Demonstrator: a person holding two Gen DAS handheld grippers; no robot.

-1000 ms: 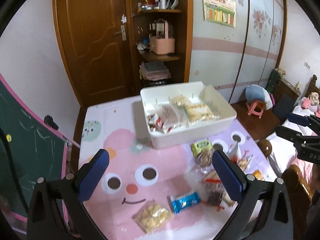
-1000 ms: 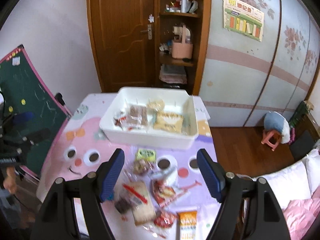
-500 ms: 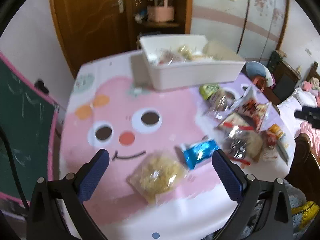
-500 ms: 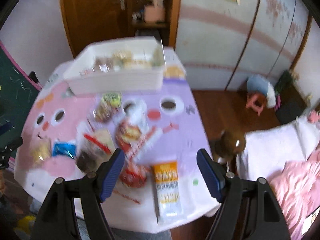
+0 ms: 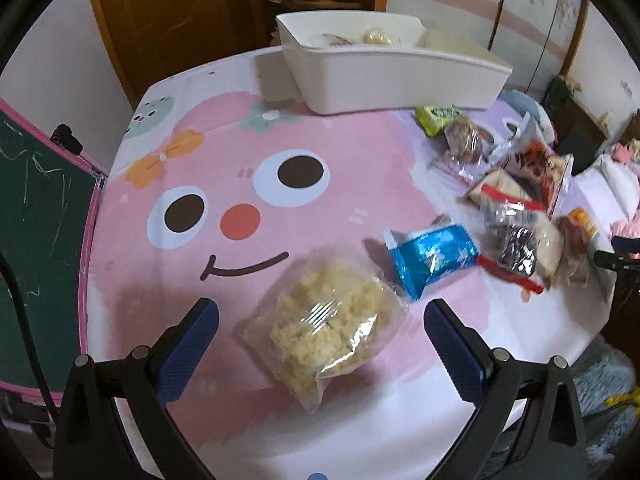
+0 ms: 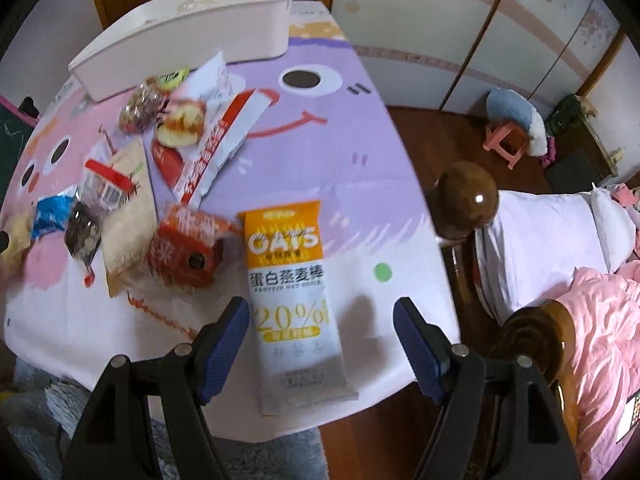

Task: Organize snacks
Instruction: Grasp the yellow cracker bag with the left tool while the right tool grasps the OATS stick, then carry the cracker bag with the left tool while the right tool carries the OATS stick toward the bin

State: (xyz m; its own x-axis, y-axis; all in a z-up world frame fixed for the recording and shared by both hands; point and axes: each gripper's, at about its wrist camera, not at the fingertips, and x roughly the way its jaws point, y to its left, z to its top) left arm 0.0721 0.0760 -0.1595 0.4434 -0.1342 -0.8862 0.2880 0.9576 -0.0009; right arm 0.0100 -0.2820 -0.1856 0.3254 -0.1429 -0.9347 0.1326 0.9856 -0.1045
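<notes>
Door: brown wood door (image 5: 172, 20), upper left of the left wrist view
Chalkboard: green chalkboard (image 5: 36, 240), left edge
Stool: pink stool (image 6: 506, 140), right wrist view, upper right
Bedding: pink quilt (image 6: 600, 320), lower right

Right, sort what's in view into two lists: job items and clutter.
Job: white bin; clear bag of yellow snack; blue packet; oat bar packet; snack pile.
Clutter: chalkboard; pink stool; bed.

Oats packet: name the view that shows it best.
Right wrist view: the oats packet lies whole, label readable, between the open right hand-held gripper fingers. The left wrist view shows only an orange sliver behind other snacks.
</notes>
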